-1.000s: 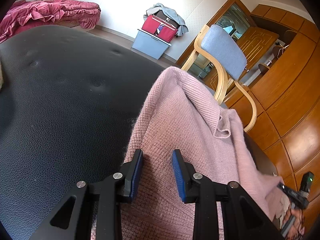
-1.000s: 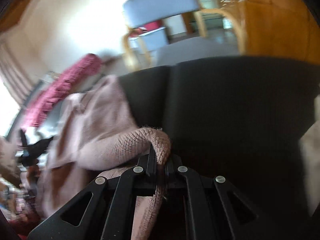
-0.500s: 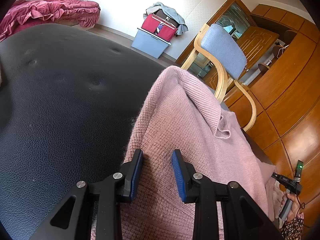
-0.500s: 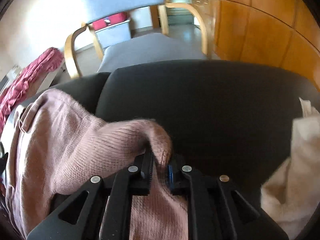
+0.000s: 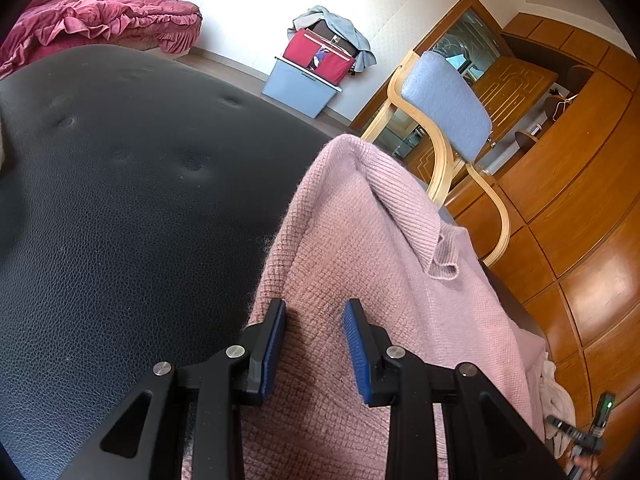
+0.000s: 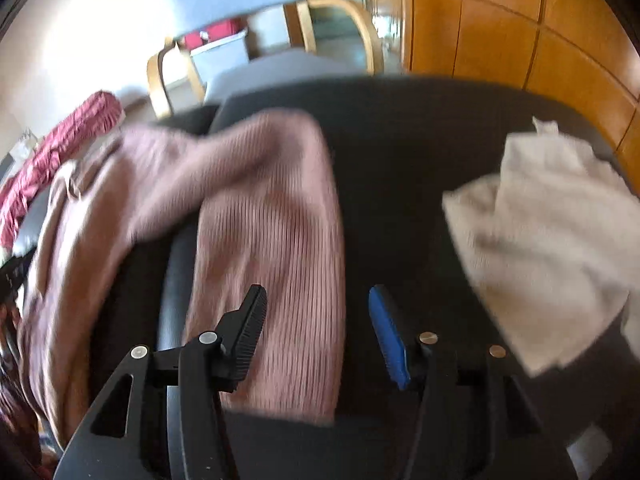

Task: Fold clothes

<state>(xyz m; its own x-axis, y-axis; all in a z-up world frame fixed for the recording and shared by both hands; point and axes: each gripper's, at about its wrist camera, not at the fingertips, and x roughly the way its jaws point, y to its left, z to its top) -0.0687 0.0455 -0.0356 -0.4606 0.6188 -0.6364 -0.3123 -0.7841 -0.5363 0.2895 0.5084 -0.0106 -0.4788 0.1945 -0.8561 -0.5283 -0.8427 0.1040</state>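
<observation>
A pink knitted sweater (image 5: 360,248) lies on a black leather surface (image 5: 120,208). My left gripper (image 5: 316,344) is open, its blue pads hovering over the sweater's body near its left edge. In the right wrist view the sweater's sleeve (image 6: 276,240) lies flat on the black surface (image 6: 400,140). My right gripper (image 6: 320,320) is open and empty just above the sleeve's end. The right wrist view is blurred by motion.
A cream garment (image 6: 552,232) lies crumpled on the black surface to the right. A wooden chair with a blue seat (image 5: 444,120) stands behind the surface. Wooden cabinets (image 5: 580,200), a bed with a red cover (image 5: 100,24) and a blue box (image 5: 300,88) lie beyond.
My right gripper was shut on the pink sleeve, carried it across, then opened and let it drop flat. My left gripper has stayed open over the sweater.
</observation>
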